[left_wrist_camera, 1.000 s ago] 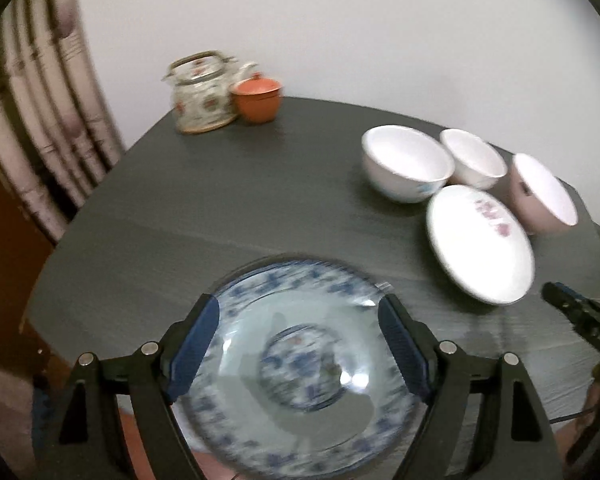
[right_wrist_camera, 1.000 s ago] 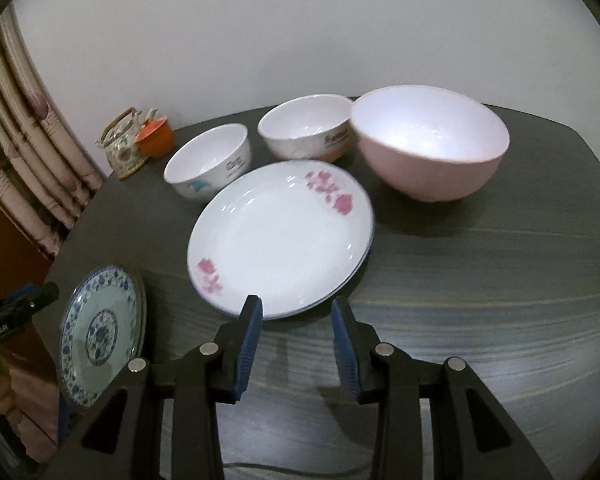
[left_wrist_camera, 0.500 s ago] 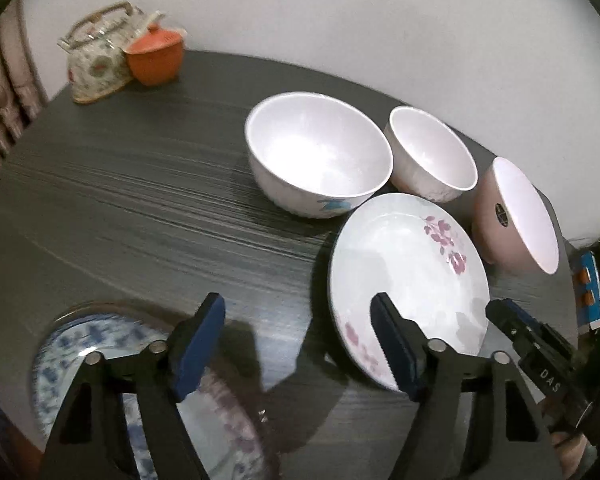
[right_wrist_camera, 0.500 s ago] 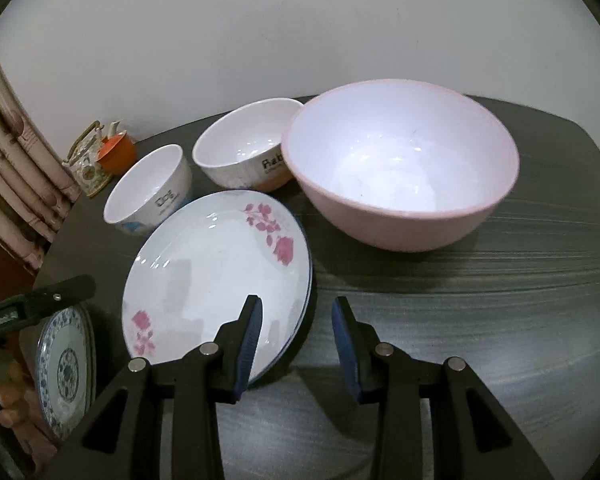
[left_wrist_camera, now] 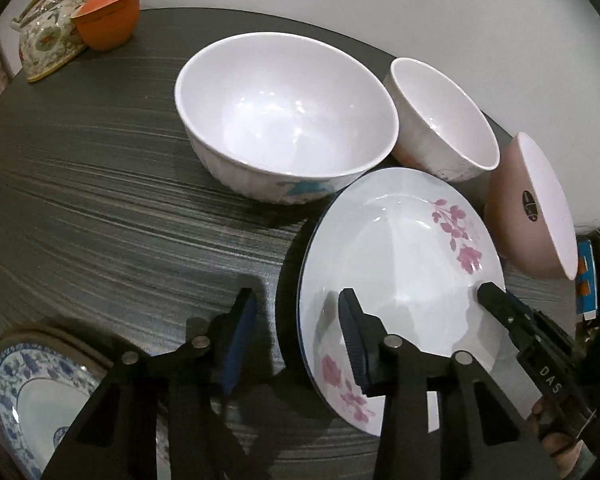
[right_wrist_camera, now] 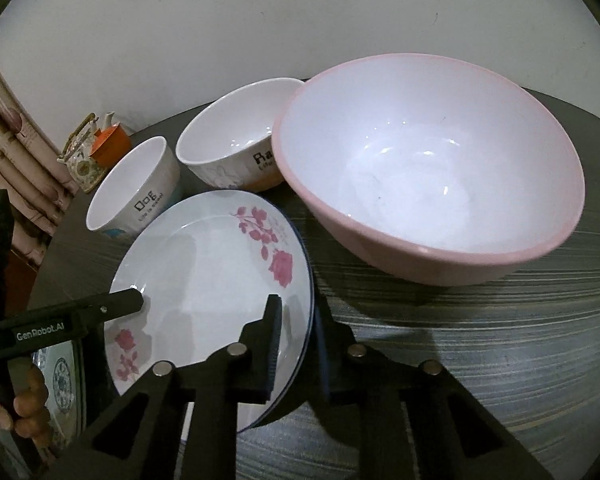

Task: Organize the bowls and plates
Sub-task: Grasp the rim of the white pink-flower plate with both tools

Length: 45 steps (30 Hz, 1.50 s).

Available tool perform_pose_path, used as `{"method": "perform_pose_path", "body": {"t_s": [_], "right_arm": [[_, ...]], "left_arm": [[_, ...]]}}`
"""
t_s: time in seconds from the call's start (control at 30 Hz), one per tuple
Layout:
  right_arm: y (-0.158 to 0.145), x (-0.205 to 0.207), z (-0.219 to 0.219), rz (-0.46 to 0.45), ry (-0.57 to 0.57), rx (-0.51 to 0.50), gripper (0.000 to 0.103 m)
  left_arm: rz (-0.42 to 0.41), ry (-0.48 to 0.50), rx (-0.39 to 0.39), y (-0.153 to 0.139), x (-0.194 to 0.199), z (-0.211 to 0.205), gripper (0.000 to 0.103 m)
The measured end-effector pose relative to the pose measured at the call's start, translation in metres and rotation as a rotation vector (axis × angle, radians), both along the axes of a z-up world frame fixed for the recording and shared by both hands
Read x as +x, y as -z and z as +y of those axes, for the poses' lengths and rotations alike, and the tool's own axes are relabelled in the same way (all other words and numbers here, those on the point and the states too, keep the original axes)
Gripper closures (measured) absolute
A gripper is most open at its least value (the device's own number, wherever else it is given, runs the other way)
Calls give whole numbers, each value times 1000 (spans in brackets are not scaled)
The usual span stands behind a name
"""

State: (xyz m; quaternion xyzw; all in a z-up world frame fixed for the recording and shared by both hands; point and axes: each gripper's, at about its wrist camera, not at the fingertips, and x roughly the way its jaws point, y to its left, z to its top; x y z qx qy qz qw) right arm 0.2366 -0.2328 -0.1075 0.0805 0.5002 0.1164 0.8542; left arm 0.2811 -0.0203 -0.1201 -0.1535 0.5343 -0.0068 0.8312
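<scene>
A white plate with pink flowers (left_wrist_camera: 396, 264) (right_wrist_camera: 204, 276) lies on the dark table. My left gripper (left_wrist_camera: 296, 332) is open, its fingers astride the plate's left rim. My right gripper (right_wrist_camera: 298, 332) is open, its fingers astride the plate's right rim. A blue-patterned plate (left_wrist_camera: 28, 412) (right_wrist_camera: 62, 380) lies at the table's near left edge. Behind stand a white bowl (left_wrist_camera: 284, 116) (right_wrist_camera: 134, 192), a second white bowl (left_wrist_camera: 444, 120) (right_wrist_camera: 236, 136) and a large pink bowl (left_wrist_camera: 536, 208) (right_wrist_camera: 428, 176).
A patterned teapot (left_wrist_camera: 48, 36) (right_wrist_camera: 82, 152) and an orange lidded cup (left_wrist_camera: 108, 20) (right_wrist_camera: 110, 144) stand at the table's far left. A curtain (right_wrist_camera: 12, 148) hangs at the left. The wall is close behind the bowls.
Both grippers moved forward onto the flowered plate from either side. The left one left the blue plate behind and narrowed its opening; the right now straddles the plate's rim.
</scene>
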Motion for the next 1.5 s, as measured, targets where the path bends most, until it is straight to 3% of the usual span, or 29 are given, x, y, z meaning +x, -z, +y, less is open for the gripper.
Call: {"method": "perform_pose_path", "body": {"t_s": [0.2,0.93,1.5], "right_arm": [[1,-3,-5,3,9,12,92],[-3,-87,-18,101,42,1,92],[-6,-123,-17,210,29,-11,91]], "left_arm": [[-9,54,9,0,1,-14,85],[64,119,21,2,-56,-45,85],[122,175,24,11,-86,-37,84]]}}
